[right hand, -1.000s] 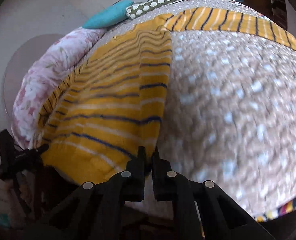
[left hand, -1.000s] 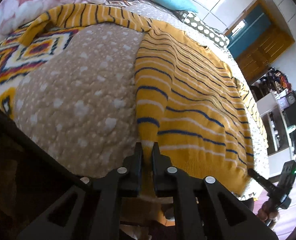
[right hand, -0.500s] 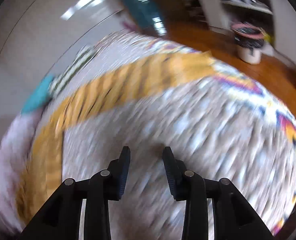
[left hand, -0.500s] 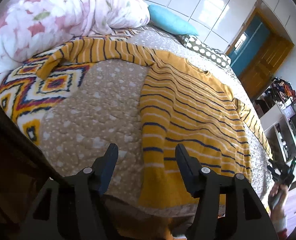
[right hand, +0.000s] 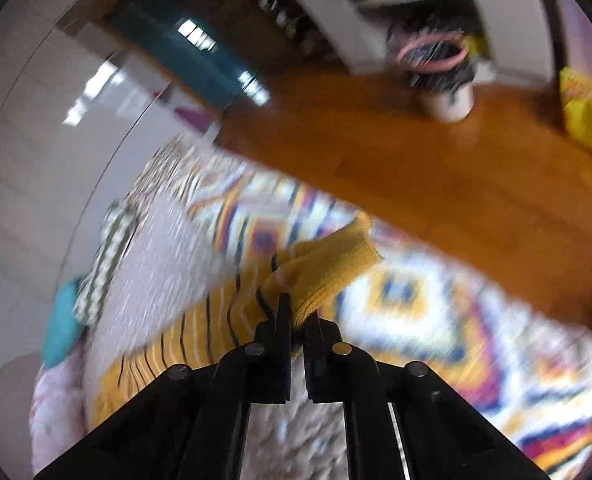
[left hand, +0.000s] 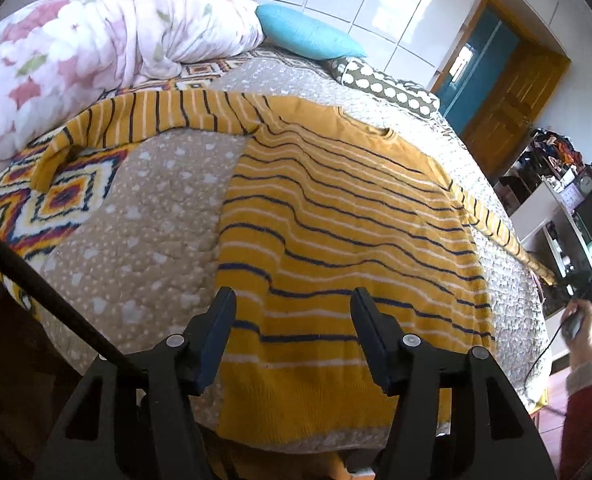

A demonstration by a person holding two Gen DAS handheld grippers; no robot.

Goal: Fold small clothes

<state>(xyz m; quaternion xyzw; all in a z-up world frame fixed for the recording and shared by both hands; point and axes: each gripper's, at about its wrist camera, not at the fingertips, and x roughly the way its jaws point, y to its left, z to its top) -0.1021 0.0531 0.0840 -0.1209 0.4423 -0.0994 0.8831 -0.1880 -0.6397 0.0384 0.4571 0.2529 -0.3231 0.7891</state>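
Your left tool (left hand: 292, 312) spread over the striped sweater (left hand: 336, 232); right tool (right hand: 298, 312) apparently pinching its sleeve cuff (right hand: 328, 272), view blurred.

Sweater (left hand: 336, 220) flat on bed (left hand: 148, 232)

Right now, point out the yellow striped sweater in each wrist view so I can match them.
Left wrist: the yellow striped sweater lies spread flat across the bed, filling the middle, with the open left gripper over its hem.
Right wrist: only one sleeve shows, lower centre, its cuff pinched in the right gripper.
Shared landmark: the turquoise pillow, top centre in the left view, at the left edge in the right.
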